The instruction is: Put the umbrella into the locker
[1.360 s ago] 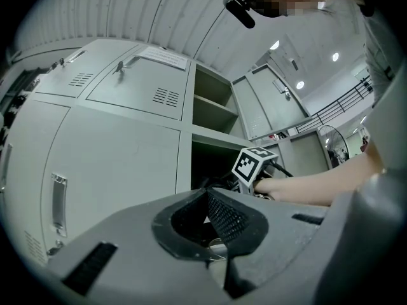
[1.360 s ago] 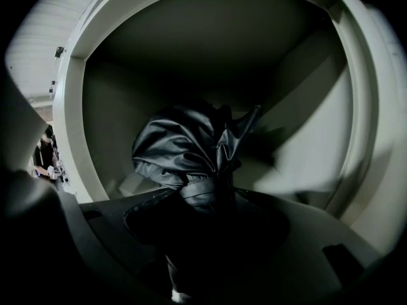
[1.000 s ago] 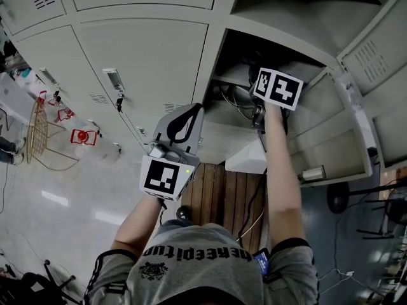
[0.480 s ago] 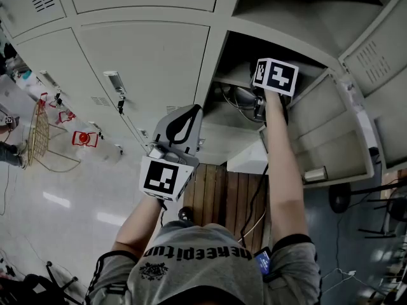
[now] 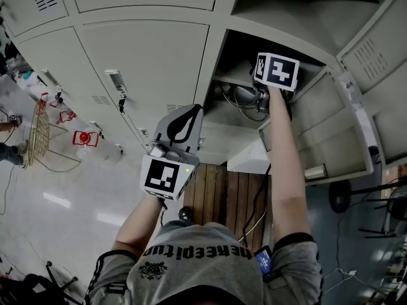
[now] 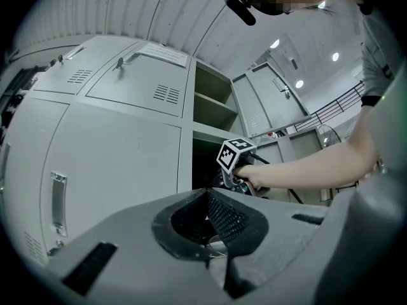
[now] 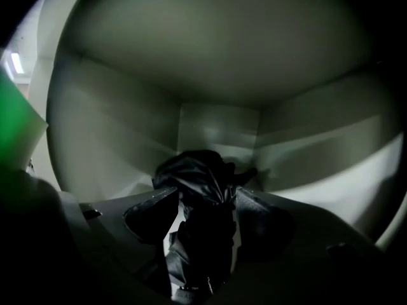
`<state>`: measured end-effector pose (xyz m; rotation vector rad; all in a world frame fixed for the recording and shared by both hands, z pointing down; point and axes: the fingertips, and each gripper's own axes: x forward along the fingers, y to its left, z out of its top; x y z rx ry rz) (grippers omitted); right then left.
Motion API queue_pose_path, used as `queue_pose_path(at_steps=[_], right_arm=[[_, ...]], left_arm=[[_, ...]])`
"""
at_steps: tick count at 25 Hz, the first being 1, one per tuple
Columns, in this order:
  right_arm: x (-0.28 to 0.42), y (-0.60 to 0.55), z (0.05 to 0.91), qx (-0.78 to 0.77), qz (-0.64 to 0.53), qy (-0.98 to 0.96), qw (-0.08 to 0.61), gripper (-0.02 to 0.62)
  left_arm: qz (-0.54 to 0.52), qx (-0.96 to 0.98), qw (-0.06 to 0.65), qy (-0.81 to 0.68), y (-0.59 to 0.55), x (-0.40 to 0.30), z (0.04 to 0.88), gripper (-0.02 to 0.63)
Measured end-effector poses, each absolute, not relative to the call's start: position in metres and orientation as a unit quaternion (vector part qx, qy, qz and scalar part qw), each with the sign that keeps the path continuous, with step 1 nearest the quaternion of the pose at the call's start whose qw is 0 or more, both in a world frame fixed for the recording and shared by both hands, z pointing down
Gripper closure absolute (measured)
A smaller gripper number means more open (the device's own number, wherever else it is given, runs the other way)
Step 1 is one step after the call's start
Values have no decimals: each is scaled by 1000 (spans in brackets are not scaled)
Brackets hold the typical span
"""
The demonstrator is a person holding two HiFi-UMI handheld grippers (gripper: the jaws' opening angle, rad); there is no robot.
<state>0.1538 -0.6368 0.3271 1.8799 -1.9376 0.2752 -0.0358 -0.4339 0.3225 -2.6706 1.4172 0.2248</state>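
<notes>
— Reaching into the open locker (image 5: pixel 286 43), what has the right claw (image 7: pixel 206 196) got?

— The umbrella (image 7: pixel 197 170): a folded bundle of black, crinkled, faintly glossy cloth. The two dark jaws press on it from either side, and its bunched top pokes out beyond their tips.

— And where does that bundle sit?

— Inside the compartment, towards the far wall. Around it, smooth, matt, pale metal panels (image 7: pixel 210 56) meet at square corners. In the head view only the claw's black-and-white marker cube (image 5: pixel 276 70) and a bare forearm (image 5: pixel 283 170) show at the dark opening. The umbrella itself cannot be made out there.

— The left claw (image 6: pixel 205 196)?

— Held low and near, left of the opening, in front of the closed doors (image 5: pixel 146 62). These are flat painted sheet metal with small slotted vents. The claw's grey plastic jaws meet at the tips. Behind the tips is a rounded hollow lined with ribbed black pads, and nothing is gripped.

— Anything else?

— The locker's flat door (image 5: pixel 331 126) hangs open to the right. Brown wooden slats (image 5: pixel 222 192) lie on the floor beneath.
</notes>
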Motion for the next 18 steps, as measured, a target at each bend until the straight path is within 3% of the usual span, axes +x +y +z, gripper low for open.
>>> queue_pose_path(at_steps=[14, 18], right_arm=[[146, -602, 324, 660, 92, -731, 145, 338], [155, -582, 328, 669, 94, -728, 119, 441]], left_arm=[[76, -885, 54, 456, -429, -22, 321, 603], [75, -890, 55, 447, -426, -11, 321, 603]])
